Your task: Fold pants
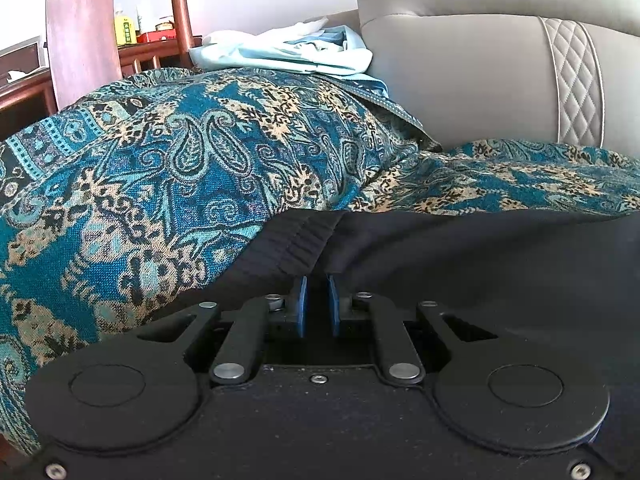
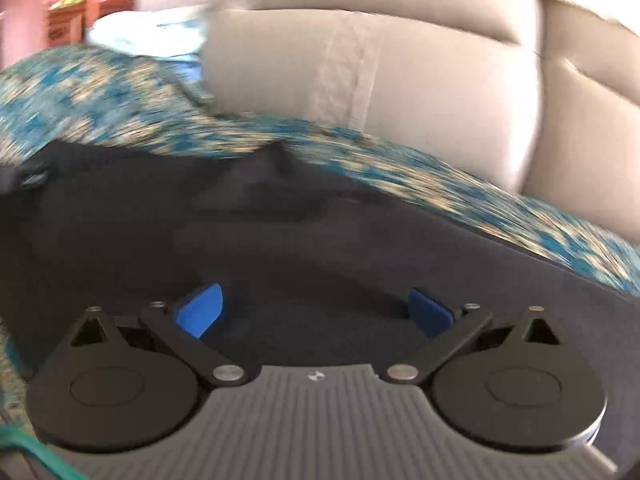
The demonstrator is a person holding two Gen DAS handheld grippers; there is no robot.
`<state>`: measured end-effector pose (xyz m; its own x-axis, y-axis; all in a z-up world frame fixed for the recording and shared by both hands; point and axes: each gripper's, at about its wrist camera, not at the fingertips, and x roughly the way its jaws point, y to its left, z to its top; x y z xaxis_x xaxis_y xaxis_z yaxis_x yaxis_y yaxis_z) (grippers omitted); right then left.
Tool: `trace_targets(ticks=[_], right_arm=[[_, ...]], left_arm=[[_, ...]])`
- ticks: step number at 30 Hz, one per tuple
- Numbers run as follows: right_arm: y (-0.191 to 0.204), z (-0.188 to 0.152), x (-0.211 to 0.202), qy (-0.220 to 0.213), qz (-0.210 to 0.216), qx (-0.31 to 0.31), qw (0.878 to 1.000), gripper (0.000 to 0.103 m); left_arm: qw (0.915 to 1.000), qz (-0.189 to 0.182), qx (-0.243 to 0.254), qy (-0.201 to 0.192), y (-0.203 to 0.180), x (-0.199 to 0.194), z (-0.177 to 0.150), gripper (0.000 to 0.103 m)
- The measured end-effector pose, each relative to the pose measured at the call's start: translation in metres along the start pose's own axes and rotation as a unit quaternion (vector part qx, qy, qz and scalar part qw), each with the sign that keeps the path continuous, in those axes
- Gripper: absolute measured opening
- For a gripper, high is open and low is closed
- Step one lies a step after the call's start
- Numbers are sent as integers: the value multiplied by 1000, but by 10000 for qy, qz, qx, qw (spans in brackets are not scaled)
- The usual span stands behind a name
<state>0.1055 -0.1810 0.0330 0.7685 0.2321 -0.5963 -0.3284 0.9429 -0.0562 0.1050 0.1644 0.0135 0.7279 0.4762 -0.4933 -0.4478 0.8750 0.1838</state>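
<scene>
Black pants lie spread on a blue paisley throw over a sofa seat. Their ribbed waistband rises in a fold straight ahead of my left gripper. The blue pads stand close together, and the fabric's edge is pinched between them. In the blurred right wrist view, the pants fill the middle, with a small peak of cloth at their far edge. My right gripper hovers over them with its blue fingers spread wide and nothing between them.
The beige sofa backrest rises just behind the throw. A heap of pale blue cloth lies at the back of the seat. To the left stand a wooden post and a low wooden shelf with small boxes.
</scene>
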Motion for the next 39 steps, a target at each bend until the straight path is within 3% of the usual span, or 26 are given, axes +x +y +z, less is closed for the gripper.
trace_targets(ticks=[5, 9, 11, 13, 14, 18, 22, 24, 27, 29, 35, 39], right_arm=[[-94, -2, -6, 572, -888, 907, 9903, 103], [-180, -14, -19, 850, -1829, 1776, 9632, 103], [-218, -24, -25, 855, -2027, 2023, 9543, 103], [-244, -29, -30, 839, -2100, 2148, 9501, 103], [-252, -31, -30, 826, -2114, 2169, 9495, 103], [-264, -29, -23, 795, -1994, 1990, 9562, 103], [-272, -24, -18, 775, -1821, 1920, 9612, 103], [-276, -23, -17, 773, -1730, 1899, 9633, 103], [-281, -22, -15, 732, -1679, 1920, 9642, 103], [-281, -21, -15, 728, -1697, 1926, 9637, 103], [-283, -20, -14, 670, -1717, 1932, 9637, 103], [-290, -19, -14, 673, -1761, 1942, 9627, 103]], left_arm=[[10000, 55, 66, 0, -2, -1, 0, 13], [9991, 230, 346, 28, -11, -4, 4, 17], [9980, 508, 373, 92, -17, -11, 13, 38], [9987, 480, 158, -11, -22, -26, 22, 36], [9995, 255, 97, -130, -28, -37, 28, 36], [9939, -780, 561, -539, -82, -78, 48, 38], [9719, -2167, 897, -191, -158, -91, 58, 40], [9630, -2492, 1025, 72, -195, -85, 56, 41], [9612, -2463, 1131, 507, -234, -68, 48, 39], [9667, -2289, 1111, 270, -246, -65, 46, 40], [9732, -2072, 878, 461, -255, -44, 57, 42], [9775, -1878, 929, 259, -259, -37, 51, 46]])
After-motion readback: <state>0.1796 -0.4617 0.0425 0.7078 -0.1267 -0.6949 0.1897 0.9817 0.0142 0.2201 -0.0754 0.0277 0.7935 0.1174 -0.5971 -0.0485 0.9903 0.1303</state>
